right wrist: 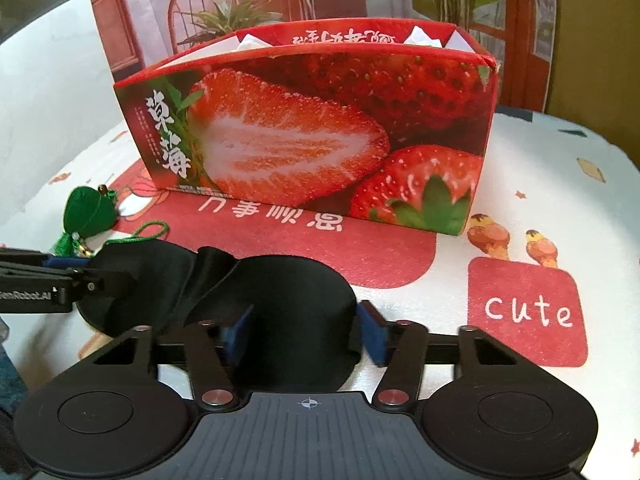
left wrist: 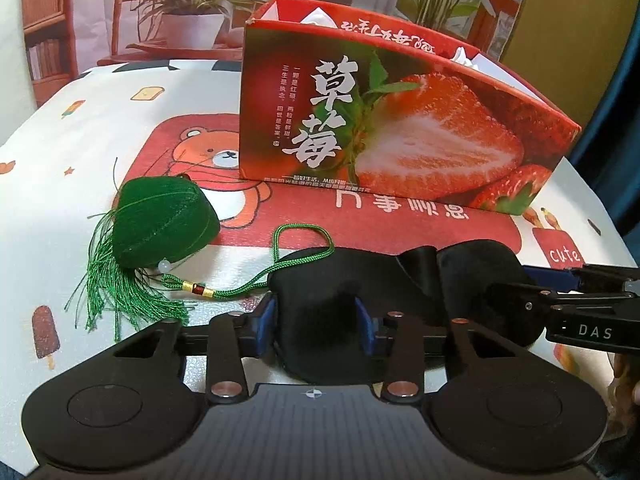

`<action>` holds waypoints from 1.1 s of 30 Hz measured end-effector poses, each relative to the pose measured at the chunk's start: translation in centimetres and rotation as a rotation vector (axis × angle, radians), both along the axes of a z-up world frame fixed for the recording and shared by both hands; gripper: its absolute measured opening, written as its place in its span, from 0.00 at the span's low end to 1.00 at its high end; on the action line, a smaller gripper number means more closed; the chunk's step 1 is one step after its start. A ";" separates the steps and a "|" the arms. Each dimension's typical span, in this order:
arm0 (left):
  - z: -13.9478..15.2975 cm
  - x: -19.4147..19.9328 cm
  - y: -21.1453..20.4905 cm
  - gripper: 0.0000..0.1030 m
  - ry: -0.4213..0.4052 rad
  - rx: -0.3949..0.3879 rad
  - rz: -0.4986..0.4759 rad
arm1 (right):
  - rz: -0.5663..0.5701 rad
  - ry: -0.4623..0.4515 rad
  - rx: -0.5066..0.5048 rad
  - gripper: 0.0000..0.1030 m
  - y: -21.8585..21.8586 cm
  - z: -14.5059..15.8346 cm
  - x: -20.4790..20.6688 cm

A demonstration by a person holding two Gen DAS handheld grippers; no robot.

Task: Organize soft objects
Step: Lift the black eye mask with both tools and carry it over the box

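Left wrist view: we are pinching the soft, limp black eye mask (left wrist: 316,300) by each padded lobe, both grippers' jaws clamping it.

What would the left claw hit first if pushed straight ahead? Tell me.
The black eye mask, already between the left claw's pads. Beyond it, probably the mat, then the strawberry box; depth is unclear.

L gripper (left wrist: 316,320) & R gripper (right wrist: 306,332) both angled down — jaws part-closed, side by side.
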State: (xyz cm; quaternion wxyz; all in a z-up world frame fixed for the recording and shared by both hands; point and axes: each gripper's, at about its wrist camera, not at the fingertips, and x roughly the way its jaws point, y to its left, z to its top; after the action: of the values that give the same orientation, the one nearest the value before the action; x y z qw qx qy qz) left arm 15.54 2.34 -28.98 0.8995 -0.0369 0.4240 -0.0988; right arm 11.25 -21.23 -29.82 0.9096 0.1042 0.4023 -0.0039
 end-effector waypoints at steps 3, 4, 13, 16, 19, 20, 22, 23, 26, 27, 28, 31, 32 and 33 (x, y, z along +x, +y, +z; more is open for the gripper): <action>0.2 -0.1 0.3 0.33 -0.008 -0.013 0.007 | 0.005 0.002 0.023 0.38 -0.1 0.2 -0.1; 0.3 -0.1 0.4 0.32 -0.012 -0.018 0.008 | 0.006 0.001 0.032 0.35 -0.1 0.3 -0.2; 2.0 -0.9 -0.1 0.22 -0.086 -0.043 -0.014 | 0.032 -0.051 0.034 0.25 0.2 2.1 -0.7; 2.7 -1.2 -0.3 0.20 -0.116 -0.047 -0.026 | 0.036 -0.067 0.033 0.25 0.3 2.8 -0.9; 3.3 -1.3 -0.4 0.20 -0.140 -0.050 -0.035 | 0.041 -0.084 0.027 0.25 0.5 3.5 -1.0; 3.4 -1.4 -0.5 0.20 -0.145 -0.052 -0.037 | 0.041 -0.089 0.025 0.25 0.5 3.7 -1.0; 3.7 -1.6 -0.4 0.20 -0.151 -0.056 -0.037 | 0.041 -0.098 0.021 0.25 0.5 4.0 -1.1; 3.8 -1.7 -0.4 0.20 -0.156 -0.058 -0.036 | 0.040 -0.102 0.020 0.25 0.5 4.2 -1.2; 4.3 -2.1 -0.3 0.19 -0.171 -0.065 -0.036 | 0.034 -0.115 0.023 0.24 0.4 4.6 -1.4; 4.5 -2.2 -0.3 0.19 -0.178 -0.065 -0.037 | 0.032 -0.120 0.024 0.25 0.4 4.7 -1.5; 4.6 -2.2 -0.3 0.19 -0.185 -0.066 -0.038 | 0.031 -0.125 0.025 0.24 0.4 4.9 -1.6; 5.2 -2.5 -0.2 0.19 -0.209 -0.071 -0.042 | 0.025 -0.144 0.030 0.24 0.3 5.3 -1.8; 5.4 -2.5 -0.1 0.18 -0.218 -0.072 -0.045 | 0.025 -0.151 0.030 0.24 0.3 5.5 -1.8; 5.6 -2.5 -0.1 0.18 -0.227 -0.073 -0.045 | 0.026 -0.159 0.029 0.24 0.3 5.7 -1.9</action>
State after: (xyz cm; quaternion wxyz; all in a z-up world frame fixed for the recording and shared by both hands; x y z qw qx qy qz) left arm 13.03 2.22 -23.34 0.9374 -0.0488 0.3161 -0.1381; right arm 9.38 -20.90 -24.13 0.9370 0.1121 0.3302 0.0218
